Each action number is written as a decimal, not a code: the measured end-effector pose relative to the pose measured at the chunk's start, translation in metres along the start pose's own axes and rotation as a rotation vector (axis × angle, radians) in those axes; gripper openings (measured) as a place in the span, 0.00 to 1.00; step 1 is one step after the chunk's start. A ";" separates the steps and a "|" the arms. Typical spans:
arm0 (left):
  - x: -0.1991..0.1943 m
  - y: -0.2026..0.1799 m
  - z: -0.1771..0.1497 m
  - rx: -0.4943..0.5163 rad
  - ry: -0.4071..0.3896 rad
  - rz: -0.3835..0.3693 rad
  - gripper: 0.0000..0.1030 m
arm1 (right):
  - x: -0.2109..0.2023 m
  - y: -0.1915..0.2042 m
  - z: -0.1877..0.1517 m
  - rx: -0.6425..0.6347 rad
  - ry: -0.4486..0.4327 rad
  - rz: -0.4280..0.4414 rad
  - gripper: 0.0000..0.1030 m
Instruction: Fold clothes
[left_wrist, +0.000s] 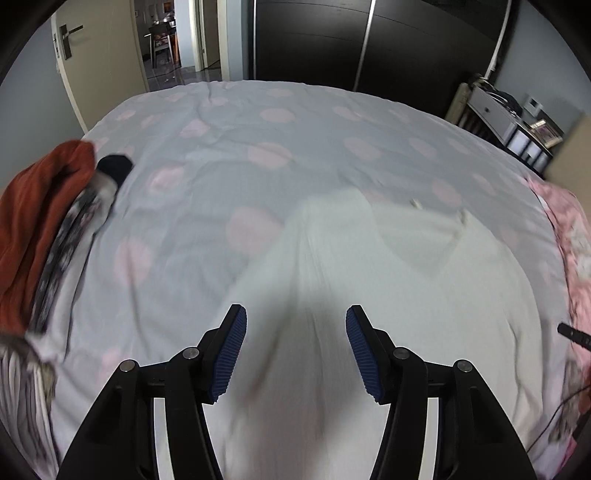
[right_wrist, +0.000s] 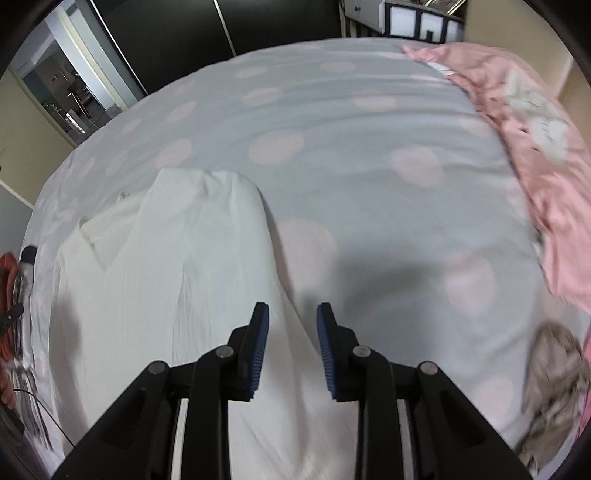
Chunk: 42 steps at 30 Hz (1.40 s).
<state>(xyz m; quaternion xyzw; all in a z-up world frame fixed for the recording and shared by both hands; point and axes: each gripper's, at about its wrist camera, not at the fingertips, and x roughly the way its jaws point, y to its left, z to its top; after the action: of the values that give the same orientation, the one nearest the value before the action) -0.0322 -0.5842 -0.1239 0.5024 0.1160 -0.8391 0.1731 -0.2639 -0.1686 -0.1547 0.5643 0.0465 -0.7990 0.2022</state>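
Both views are smearing with motion blur, so fine detail is unreliable.

My left claw (left_wrist: 295, 350) is hanging spread wide over the white garment (left_wrist: 369, 295), nothing between its pads. My right claw (right_wrist: 292, 350) is also standing apart, narrower, straddling the garment's right edge, pinching nothing that I can make out.

The white garment is lying spread on the dotted bed cover (left_wrist: 258, 129), directly under and ahead of both claws, its V-neckline (left_wrist: 424, 251) ahead and to the right of my left claw. A raised ridge (right_wrist: 236, 206) is running away from my right claw toward the shoulder.

Risks, as I am judging them:
- The fabric looks thin; a closing claw could be catching the bed cover along with it, dragging both.
- A one-layer pinch at the ridge would be folding crooked.
- Uneven lift between the claws would be skewing the fold line.
- The red garment pile (left_wrist: 33, 221) to my far left and the pink fabric (right_wrist: 535, 166) to my far right are leaving limited margin for sideways sweeps.
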 end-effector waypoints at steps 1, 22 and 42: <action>-0.010 -0.002 -0.014 -0.001 0.004 -0.011 0.56 | -0.007 -0.007 -0.011 0.015 -0.001 -0.002 0.25; -0.028 0.052 -0.140 -0.123 0.089 -0.080 0.56 | 0.006 -0.131 -0.141 0.492 0.250 0.023 0.25; -0.005 0.093 -0.117 -0.158 0.165 -0.093 0.56 | -0.097 -0.135 0.008 0.328 0.061 -0.260 0.08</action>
<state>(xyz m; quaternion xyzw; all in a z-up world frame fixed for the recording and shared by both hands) 0.1020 -0.6254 -0.1763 0.5485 0.2188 -0.7904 0.1627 -0.2942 -0.0210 -0.0838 0.6027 -0.0057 -0.7979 0.0012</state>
